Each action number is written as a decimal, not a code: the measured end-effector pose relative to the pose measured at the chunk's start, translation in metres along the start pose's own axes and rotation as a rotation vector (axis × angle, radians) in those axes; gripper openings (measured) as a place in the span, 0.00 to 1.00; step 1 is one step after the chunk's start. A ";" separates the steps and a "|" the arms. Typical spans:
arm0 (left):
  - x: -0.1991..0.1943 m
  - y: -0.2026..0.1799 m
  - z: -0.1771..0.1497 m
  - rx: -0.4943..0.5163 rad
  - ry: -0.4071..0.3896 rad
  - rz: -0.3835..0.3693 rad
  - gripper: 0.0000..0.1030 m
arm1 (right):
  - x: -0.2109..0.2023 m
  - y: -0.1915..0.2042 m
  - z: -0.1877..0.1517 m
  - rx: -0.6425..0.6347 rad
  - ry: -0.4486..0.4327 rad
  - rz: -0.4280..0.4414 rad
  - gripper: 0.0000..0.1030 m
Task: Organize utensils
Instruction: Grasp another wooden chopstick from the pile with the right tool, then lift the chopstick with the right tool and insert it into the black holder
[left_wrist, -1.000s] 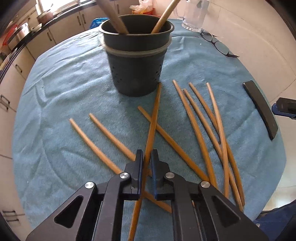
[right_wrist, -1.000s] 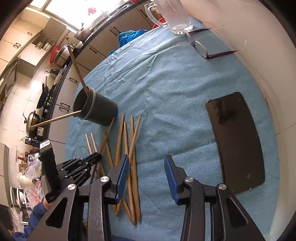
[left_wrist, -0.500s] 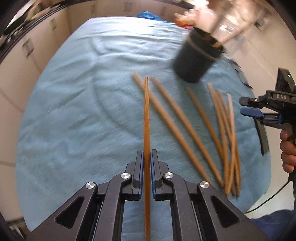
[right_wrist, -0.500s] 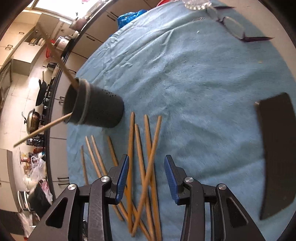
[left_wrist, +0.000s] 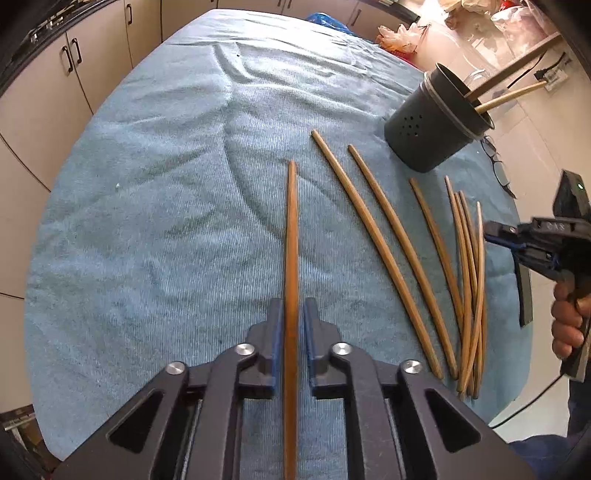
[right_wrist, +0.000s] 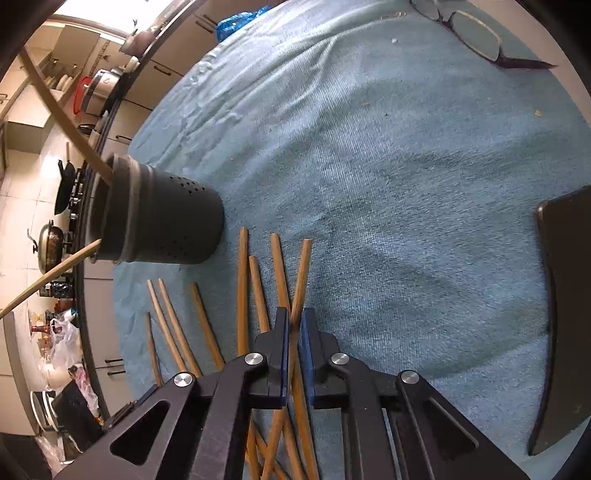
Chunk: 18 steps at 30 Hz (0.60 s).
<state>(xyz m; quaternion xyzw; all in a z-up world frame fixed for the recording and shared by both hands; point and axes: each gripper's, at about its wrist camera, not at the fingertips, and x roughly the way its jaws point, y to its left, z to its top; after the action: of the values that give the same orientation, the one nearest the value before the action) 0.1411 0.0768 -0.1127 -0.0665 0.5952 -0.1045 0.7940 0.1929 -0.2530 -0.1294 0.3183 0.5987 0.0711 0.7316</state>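
2 hand-held grippers work a scatter of wooden chopsticks on a blue towel (left_wrist: 155, 192). The left gripper (left_wrist: 291, 325) straddles 1 chopstick (left_wrist: 291, 236) whose long axis runs from 6 to 12 o'clock in its own view, the far tip pointing at 12; its jaws are opening, with narrow gaps showing either side of the stick. 2 loose chopsticks (left_wrist: 376, 243) lie toward 2 o'clock, slanting up toward 11, and a crossed bundle (left_wrist: 469, 280) lies at 3 o'clock. The right gripper (right_wrist: 293, 343) is pressed together on 1 chopstick (right_wrist: 301, 280) from that bundle, the stick's far tip aimed at about 12 o'clock and its length crossing over its neighbours. A dark perforated utensil holder (right_wrist: 162, 221) stands at 10 o'clock in the right view, 2 sticks leaning out of it. Eyeglasses (right_wrist: 476, 33) lie at 1 o'clock, a flat black slab (right_wrist: 565, 314) at 3 o'clock. Kitchen cabinets (left_wrist: 40, 88) border the towel.
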 end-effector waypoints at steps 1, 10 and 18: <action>0.000 0.000 0.002 0.003 0.001 0.002 0.22 | -0.002 0.002 -0.002 -0.003 -0.007 0.002 0.07; 0.015 -0.014 0.036 0.041 0.018 0.055 0.20 | -0.040 0.000 -0.017 -0.028 -0.083 0.017 0.05; 0.015 -0.014 0.035 0.025 0.020 0.072 0.06 | -0.049 0.000 -0.017 -0.039 -0.100 0.005 0.06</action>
<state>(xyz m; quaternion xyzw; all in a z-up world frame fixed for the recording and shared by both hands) 0.1777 0.0584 -0.1138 -0.0338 0.6036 -0.0840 0.7921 0.1637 -0.2703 -0.0895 0.3085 0.5592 0.0686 0.7664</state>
